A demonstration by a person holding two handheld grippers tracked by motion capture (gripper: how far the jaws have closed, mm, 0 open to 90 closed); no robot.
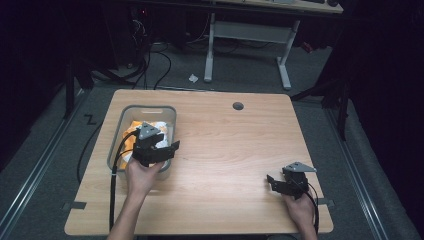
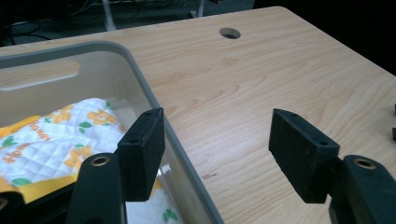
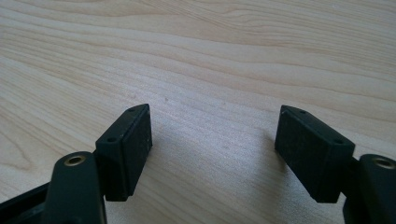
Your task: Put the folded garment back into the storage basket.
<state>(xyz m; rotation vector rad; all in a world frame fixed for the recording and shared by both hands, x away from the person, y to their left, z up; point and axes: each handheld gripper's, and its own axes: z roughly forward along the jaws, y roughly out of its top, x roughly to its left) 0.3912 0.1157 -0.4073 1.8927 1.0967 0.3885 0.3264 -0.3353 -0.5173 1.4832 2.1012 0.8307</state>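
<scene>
The left gripper (image 1: 161,150) hangs over the bin's (image 1: 116,140) 3 o'clock wall, jaws apart with nothing between them. In its own view one jaw sits inside the bin (image 2: 140,79), the other over bare table (image 2: 261,79), so it straddles the rim. That probably sets it up to reach the cloth (image 1: 161,126), a white quilted piece with orange flowers and a yellow edge lying in the bin (image 2: 56,135).

The right gripper (image 1: 280,183) rests low near the table's (image 1: 235,150) 4 o'clock corner, jaws apart and empty (image 3: 212,140), likely parked clear. From centre to 3 o'clock the table is open; a cable hole (image 1: 238,106) sits toward 12 o'clock.
</scene>
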